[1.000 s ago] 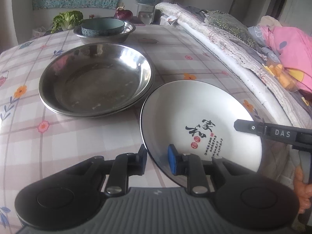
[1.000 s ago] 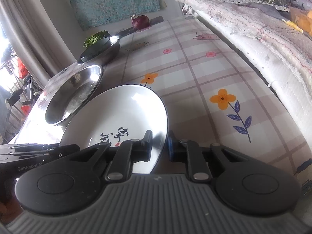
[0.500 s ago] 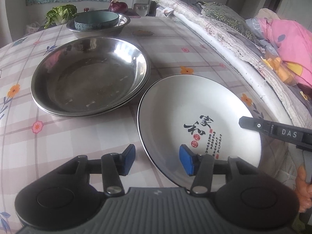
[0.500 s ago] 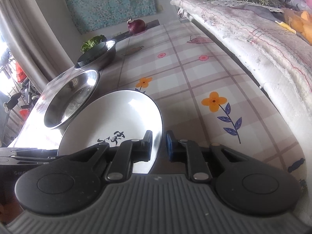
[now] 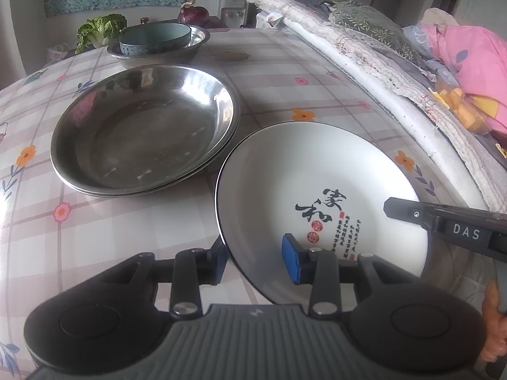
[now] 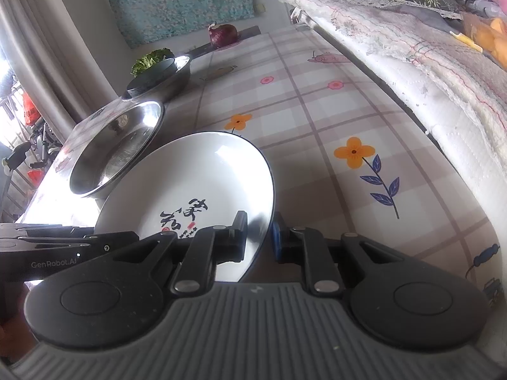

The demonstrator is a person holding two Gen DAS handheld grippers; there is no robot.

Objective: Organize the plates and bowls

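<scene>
The right gripper (image 6: 259,237) is clamped on the near right rim of the white plate (image 6: 196,177), one finger inside the dish and one outside; that grip seems to carry the plate, whose edge looks tipped off the cloth. In the left wrist view the left gripper (image 5: 257,257) straddles the plate's rim at about 7 o'clock. Its jaws have just been closing, yet the blue pad (image 5: 291,258) stands clear above the glaze and the other finger sits under the rim, so they are apart, not pressing. Judged from this, the left side is resetting its hold while the right keeps the plate steady.

Just beyond, at 10 o'clock from the plate, lie the stacked steel pans (image 5: 144,126), near but not touching it; a likely home for the plate. Farther, at 11 o'clock, a steel bowl (image 5: 196,46) holds a teal bowl (image 5: 155,38), already nested. Past them sit greens (image 5: 99,28) and an onion (image 5: 193,15).
</scene>
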